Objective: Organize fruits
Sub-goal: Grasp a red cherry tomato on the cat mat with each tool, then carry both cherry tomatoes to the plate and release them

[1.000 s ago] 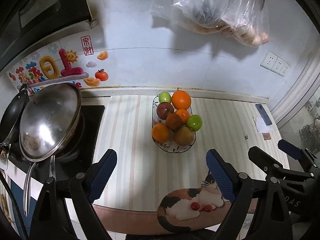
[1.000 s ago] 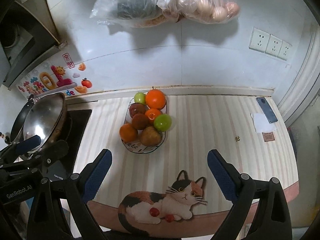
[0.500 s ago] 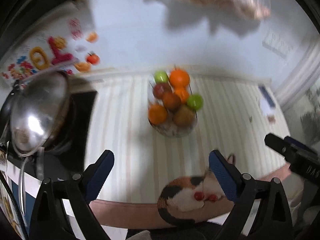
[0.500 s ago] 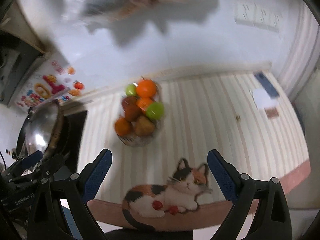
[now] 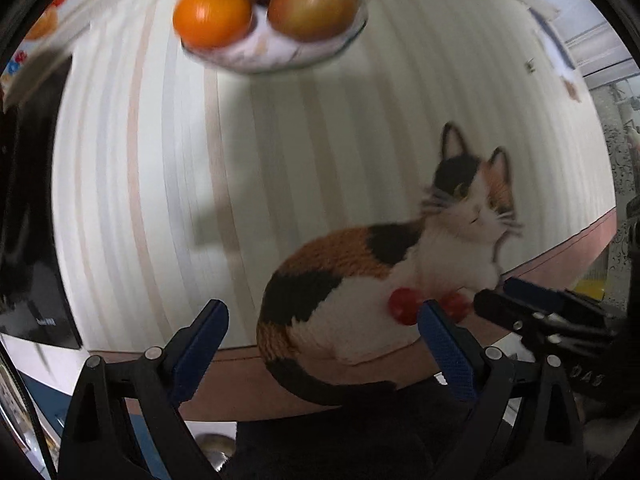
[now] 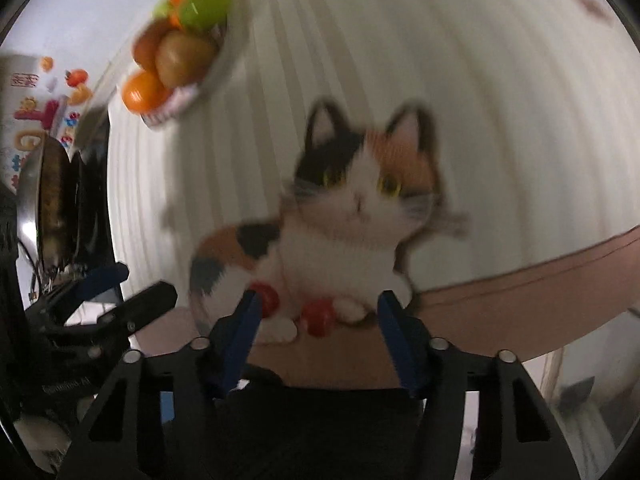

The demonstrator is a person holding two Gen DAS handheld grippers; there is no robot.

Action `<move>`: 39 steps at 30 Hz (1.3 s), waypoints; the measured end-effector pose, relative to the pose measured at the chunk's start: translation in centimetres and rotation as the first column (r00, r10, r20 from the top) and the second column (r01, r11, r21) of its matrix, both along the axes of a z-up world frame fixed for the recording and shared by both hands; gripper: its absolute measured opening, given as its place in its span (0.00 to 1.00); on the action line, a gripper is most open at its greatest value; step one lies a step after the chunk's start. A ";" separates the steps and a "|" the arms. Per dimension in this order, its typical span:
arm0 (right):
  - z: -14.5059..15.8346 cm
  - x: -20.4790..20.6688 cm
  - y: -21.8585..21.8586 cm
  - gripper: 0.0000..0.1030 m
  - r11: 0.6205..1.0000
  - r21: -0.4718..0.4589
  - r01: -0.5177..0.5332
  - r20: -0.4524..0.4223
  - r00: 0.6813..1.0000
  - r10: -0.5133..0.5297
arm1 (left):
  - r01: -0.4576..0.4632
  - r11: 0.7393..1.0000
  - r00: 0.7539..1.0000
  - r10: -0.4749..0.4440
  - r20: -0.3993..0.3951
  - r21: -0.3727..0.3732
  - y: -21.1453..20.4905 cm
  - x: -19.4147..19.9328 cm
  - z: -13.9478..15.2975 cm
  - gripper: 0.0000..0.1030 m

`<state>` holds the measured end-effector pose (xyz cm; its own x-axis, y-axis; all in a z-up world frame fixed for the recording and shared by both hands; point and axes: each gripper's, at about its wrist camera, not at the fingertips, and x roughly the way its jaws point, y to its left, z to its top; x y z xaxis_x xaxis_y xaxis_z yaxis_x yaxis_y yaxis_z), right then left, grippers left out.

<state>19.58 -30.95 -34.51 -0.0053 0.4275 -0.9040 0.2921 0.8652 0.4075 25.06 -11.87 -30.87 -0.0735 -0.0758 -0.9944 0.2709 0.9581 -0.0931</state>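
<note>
Grippers first: our right gripper (image 6: 316,320) has its jaws partly drawn in. They've just been closing, with nothing between them but air above the counter's front edge, so it's holding nothing. Our left gripper (image 5: 322,334) is spread wide and also empty, pointing pretty much straight down at the mat.

Right under both sits the cat picture (image 5: 384,264) printed on the striped mat (image 5: 160,160), with two little red balls (image 6: 318,316) at its paws. We can't tell from these blurry shots whether they're printed or real.

Further out, near the back of the counter, is the fruit bowl (image 5: 256,56), well apart from both grippers. It holds an orange (image 5: 212,14), a brownish pear (image 5: 312,4), a green apple (image 6: 206,4) and more stacked behind. Off to the left there's the stovetop (image 5: 28,200) with a pan (image 6: 48,192).

To do this bit well, we figure: open the right jaws back up before reaching, go for a top fruit so the pile doesn't roll, and come in from above rather than sideways so we don't shove the bowl. One gripper steadying the bowl rim probably helps too.
</note>
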 end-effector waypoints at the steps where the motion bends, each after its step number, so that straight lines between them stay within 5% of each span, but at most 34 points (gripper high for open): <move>1: -0.8 -0.2 0.3 0.53 1.000 0.000 -0.008 -0.013 1.000 0.008 | -0.005 1.000 1.000 0.005 -0.011 0.003 0.1 0.0 -0.3 0.94; 8: -3.0 -0.8 2.9 0.27 0.995 -0.056 -0.084 -0.010 0.996 0.083 | -0.008 1.000 0.999 0.008 -0.048 -0.007 0.2 -0.6 -1.3 0.94; 12: -2.3 -1.0 3.2 0.27 0.989 -0.108 -0.100 0.023 0.994 0.103 | 0.005 1.000 0.999 -0.007 -0.046 -0.028 -0.2 -0.8 -1.2 0.94; 17: -0.9 -1.0 0.4 0.27 0.991 -0.132 0.008 0.054 0.999 -0.001 | 0.071 0.994 0.997 -0.072 -0.017 -0.077 -2.4 -1.4 -0.7 0.90; 33: -0.3 -0.6 -2.8 0.27 0.982 -0.171 0.079 0.058 0.996 -0.070 | 0.302 0.953 0.952 -0.302 -0.044 -0.002 -10.6 -5.0 -4.5 0.27; 39: 0.3 0.0 -2.9 0.27 0.982 -0.174 0.072 0.073 0.996 -0.060 | 0.291 0.957 0.956 -0.292 -0.023 -0.012 -10.0 -4.0 -3.9 0.26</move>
